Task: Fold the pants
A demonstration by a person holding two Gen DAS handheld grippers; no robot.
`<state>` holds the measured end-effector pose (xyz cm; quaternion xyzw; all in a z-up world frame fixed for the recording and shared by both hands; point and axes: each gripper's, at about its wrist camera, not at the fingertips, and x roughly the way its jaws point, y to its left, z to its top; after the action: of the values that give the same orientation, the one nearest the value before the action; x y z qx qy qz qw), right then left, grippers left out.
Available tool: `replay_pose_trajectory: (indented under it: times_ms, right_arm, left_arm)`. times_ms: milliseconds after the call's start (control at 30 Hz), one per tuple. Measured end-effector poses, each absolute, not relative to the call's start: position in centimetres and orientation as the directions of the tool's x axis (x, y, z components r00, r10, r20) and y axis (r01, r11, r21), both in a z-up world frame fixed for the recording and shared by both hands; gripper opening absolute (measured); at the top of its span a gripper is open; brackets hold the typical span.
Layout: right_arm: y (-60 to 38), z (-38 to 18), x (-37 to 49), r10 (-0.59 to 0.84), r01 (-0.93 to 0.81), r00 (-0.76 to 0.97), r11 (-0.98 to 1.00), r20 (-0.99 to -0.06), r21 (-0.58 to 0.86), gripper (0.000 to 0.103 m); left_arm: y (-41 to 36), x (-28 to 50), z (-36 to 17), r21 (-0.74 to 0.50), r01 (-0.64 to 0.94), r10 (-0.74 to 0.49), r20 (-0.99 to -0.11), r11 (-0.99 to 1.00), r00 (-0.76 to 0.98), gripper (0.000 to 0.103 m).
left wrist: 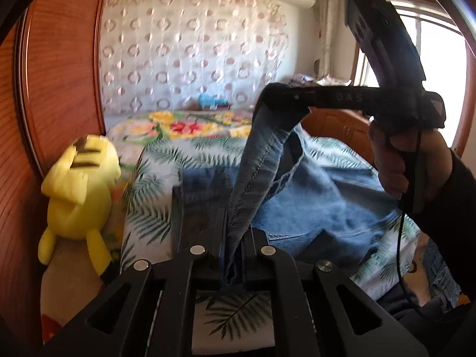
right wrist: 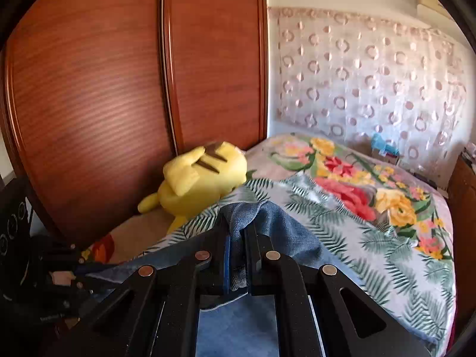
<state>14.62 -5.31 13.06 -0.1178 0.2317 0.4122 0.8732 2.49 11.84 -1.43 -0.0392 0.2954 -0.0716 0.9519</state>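
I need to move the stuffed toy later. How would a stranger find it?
Start at the big reddish wooden wardrobe beside the bed. The yellow plush toy lies at its foot, against the leaf-print bedcover's edge. It is the only solid yellow thing, with brown stripes.

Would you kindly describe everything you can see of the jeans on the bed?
The jeans are blue denim, faded in places, with stitched seams and a darker hem edge. Most of the cloth lies spread and rumpled on the leaf-print bedspread. One edge is lifted into a taut strip, pinched between the shut left tongs and the right tongs, which a hand holds. The right wrist view shows a bunched fold clamped in the right tongs.
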Motion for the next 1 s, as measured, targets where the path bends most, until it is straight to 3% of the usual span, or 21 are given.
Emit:
replay_pose_trajectory:
  times_ms: [300, 400, 500, 533, 567, 633, 1000]
  right_arm:
    - [-2.1, 11.0, 18.4, 0.631, -0.768, 0.503, 0.639, -0.59, 0.028, 0.007]
    - [-1.6, 11.2, 18.5, 0.62, -0.769, 0.504, 0.639, -0.601, 0.014, 0.008]
    - [-0.7, 11.4, 17.4, 0.61, -0.767, 0.516, 0.641, -0.601, -0.008, 0.02]
    - [-0.9, 11.5, 17.0, 0.608, -0.762, 0.527, 0.647, -0.594, -0.015, 0.031]
    - [-1.1, 11.7, 16.9, 0.609, -0.759, 0.532, 0.65, -0.588, -0.014, 0.045]
    - [-1.8, 11.7, 16.5, 0.625, -0.761, 0.536, 0.649, -0.568, -0.004, 0.054]
    - [-8.1, 9.4, 14.0, 0.547, -0.695, 0.62, 0.715, -0.562, -0.071, 0.055]
  left_arm:
    - [12.8, 3.3, -4.2, -0.133, 0.078, -0.144, -0.619, 0.988, 0.772, 0.008]
    - [12.8, 3.4, -4.5, -0.131, 0.066, -0.134, -0.634, 0.989, 0.761, 0.018]
    - [13.0, 3.4, -4.6, -0.14, 0.061, -0.137, -0.633, 0.988, 0.762, 0.041]
    - [13.0, 3.4, -4.5, -0.145, 0.06, -0.139, -0.629, 0.988, 0.765, 0.046]
    - [13.1, 3.4, -4.4, -0.145, 0.059, -0.138, -0.626, 0.988, 0.768, 0.046]
    - [13.0, 3.3, -4.2, -0.14, 0.055, -0.131, -0.622, 0.989, 0.772, 0.046]
    - [12.2, 3.9, -3.8, -0.151, 0.088, -0.162, -0.596, 0.985, 0.786, 0.046]
